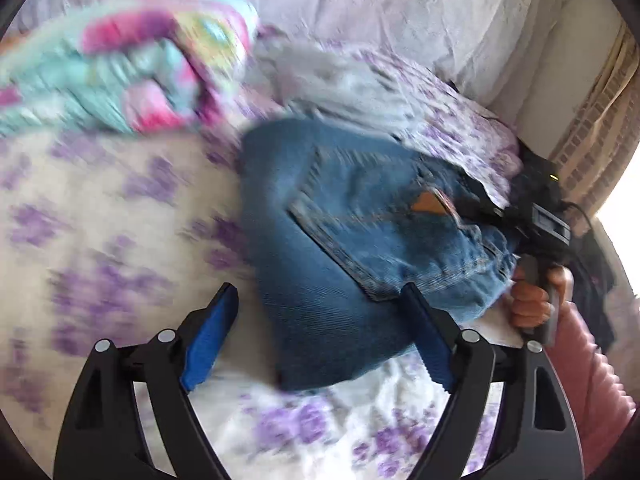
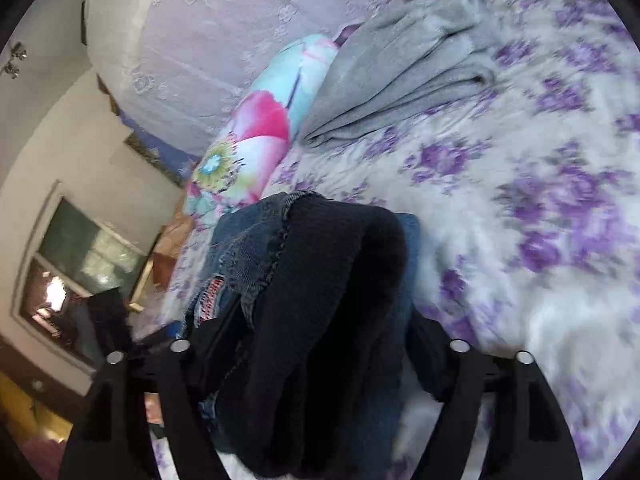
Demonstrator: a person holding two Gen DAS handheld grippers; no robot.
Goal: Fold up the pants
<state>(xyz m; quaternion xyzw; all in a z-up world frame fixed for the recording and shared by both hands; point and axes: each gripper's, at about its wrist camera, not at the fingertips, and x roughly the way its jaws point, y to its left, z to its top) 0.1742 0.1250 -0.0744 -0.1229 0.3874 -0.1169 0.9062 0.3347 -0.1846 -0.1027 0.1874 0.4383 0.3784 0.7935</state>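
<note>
The left gripper point(image 1: 320, 320) stands spread, ribbed blue pads straddling the folded denim pants point(image 1: 352, 216) on the floral bedsheet point(image 1: 100, 240). The right gripper point(image 2: 316, 360) is spread around their dark waistband. Beyond lie soft grey cloth point(image 2: 400, 76) and a bright pillow point(image 2: 256, 128).

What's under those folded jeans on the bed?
The jeans lie on a floral sheet, white with purple flowers, which shows all around them. Whether anything else sits beneath cannot be seen: the denim covers that spot.
</note>
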